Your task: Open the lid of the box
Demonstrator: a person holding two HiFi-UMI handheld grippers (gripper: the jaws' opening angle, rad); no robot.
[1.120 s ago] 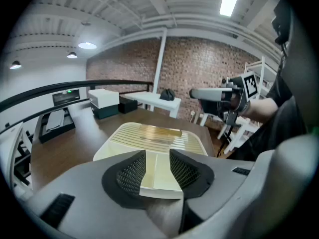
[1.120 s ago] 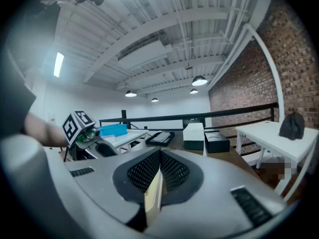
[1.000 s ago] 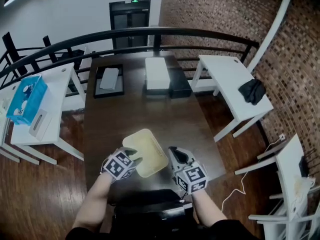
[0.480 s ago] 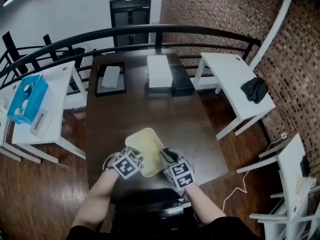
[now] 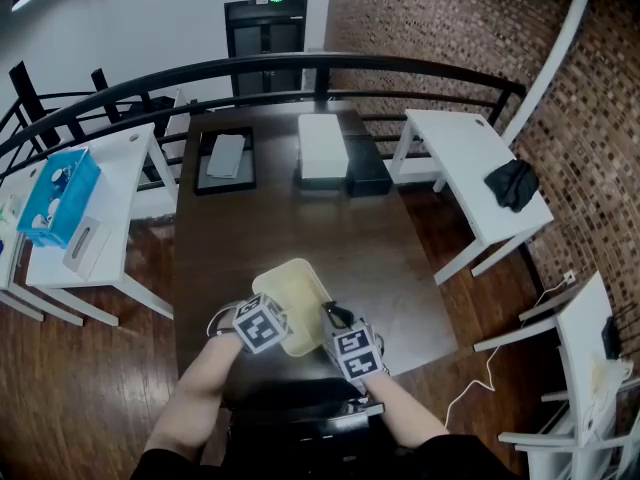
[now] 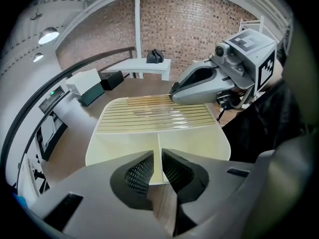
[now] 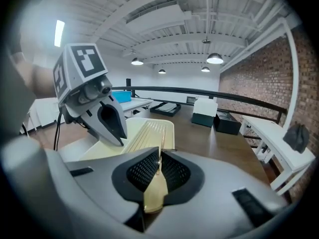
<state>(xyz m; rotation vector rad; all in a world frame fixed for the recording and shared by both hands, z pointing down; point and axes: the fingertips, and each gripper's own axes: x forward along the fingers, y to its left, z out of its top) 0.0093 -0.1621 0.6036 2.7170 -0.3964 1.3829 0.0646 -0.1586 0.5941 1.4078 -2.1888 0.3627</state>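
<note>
A cream-yellow box (image 5: 290, 296) with a ribbed lid (image 6: 155, 114) lies near the front edge of the dark wooden table (image 5: 300, 218). My left gripper (image 5: 276, 320) is at the box's near left side; in the left gripper view its jaws (image 6: 157, 159) are shut on a thin upright cream tab at the box's edge. At the near right side is my right gripper (image 5: 331, 315). Its jaws (image 7: 159, 162) are shut on a thin cream edge of the lid (image 7: 149, 136). Each gripper shows in the other's view, across the lid.
At the table's far end stand a white box (image 5: 322, 148), a black box (image 5: 366, 168) and a black tray (image 5: 226, 158). White side tables (image 5: 470, 168) flank the table, with a curved black railing (image 5: 250, 68) behind. A blue bin (image 5: 58, 196) sits far left.
The right gripper has moved left from beside the box onto its edge. The left gripper has shifted slightly right and stays at the box's left side.
</note>
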